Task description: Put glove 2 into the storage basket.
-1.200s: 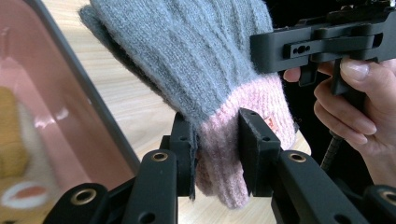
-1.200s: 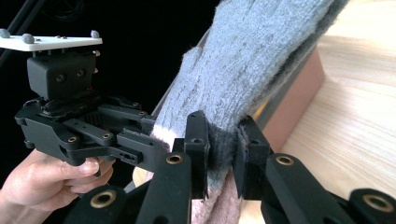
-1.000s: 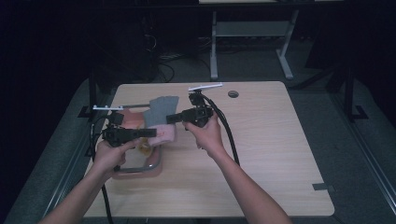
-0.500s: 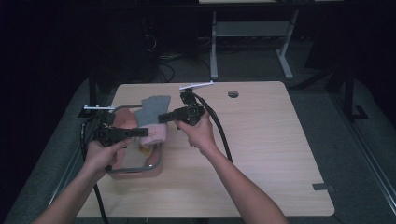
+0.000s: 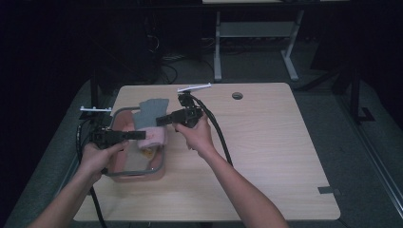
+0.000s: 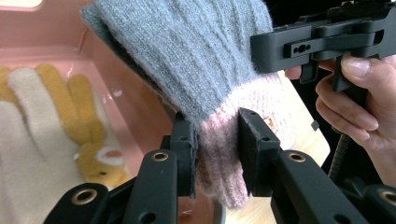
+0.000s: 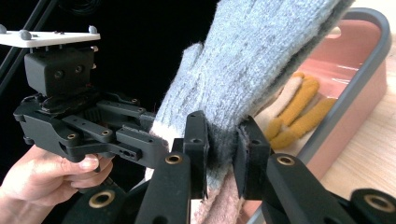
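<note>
While I look down from the high view, my left claw (image 5: 138, 135) and right claw (image 5: 160, 119) both meet a grey-and-pink knitted glove (image 5: 151, 124) held above the far end of a pink tray (image 5: 135, 172), which sits on the left part of the bench (image 5: 275, 156). From up here I cannot tell how either pair of jaws stands; the glove hides their tips. A round hole (image 5: 237, 96) lies in the bench's far edge, well apart from the work.

Switching to the left gripper view, I see what the overhead misses: my left claw (image 6: 218, 154) is clamped on the pink cuff (image 6: 219, 158) of the glove, the pads pressing the knit from both sides. Below, in the tray (image 6: 135, 107), lies a cream-and-yellow glove (image 6: 51, 121). My right hand (image 6: 359, 112) and its gripper stand at the upper right, crossing in front of the grey fabric.

Through the right gripper view, my right claw (image 7: 222, 154) pinches the glove's grey part (image 7: 252, 60), fabric bunched between the pads. My left hand (image 7: 42, 179) and its gripper sit to the left against the dark. The grey knit blocks much of the tray (image 7: 369, 51), yet yellow fingers of the other glove (image 7: 299, 102) peek past it.
</note>
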Available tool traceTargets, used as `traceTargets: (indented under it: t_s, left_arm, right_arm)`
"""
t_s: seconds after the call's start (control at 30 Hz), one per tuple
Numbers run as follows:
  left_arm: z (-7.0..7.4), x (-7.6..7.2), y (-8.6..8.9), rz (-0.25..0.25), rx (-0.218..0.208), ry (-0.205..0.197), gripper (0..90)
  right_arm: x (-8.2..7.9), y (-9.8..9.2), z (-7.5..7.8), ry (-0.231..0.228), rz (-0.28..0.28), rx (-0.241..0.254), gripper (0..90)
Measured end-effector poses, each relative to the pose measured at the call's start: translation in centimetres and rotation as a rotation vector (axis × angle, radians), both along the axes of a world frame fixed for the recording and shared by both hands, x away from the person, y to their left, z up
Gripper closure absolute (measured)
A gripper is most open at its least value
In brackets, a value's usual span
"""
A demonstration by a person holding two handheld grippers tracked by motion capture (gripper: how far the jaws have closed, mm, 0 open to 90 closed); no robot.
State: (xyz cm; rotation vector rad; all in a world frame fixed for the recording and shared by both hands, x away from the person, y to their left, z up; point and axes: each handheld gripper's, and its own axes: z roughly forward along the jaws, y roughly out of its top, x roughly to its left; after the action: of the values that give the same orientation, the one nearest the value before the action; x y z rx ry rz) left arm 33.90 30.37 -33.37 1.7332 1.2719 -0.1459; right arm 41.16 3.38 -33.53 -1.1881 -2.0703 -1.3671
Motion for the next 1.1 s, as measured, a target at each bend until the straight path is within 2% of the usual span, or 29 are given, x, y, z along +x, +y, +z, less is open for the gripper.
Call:
traceTargets:
  t_s: [0.6,1.1]
  left_arm:
    - [-0.6,-0.3,2.3,0.024,0.013,0.020,69.3]
    - [-1.4,-0.3,3.7,0.045,0.050,0.043,69.4]
  right_arm:
    - [0.3,2.7,-0.6,0.006,0.035,-0.026,76.6]
    - [0.9,4.7,-1.8,0.025,0.053,-0.040,76.5]
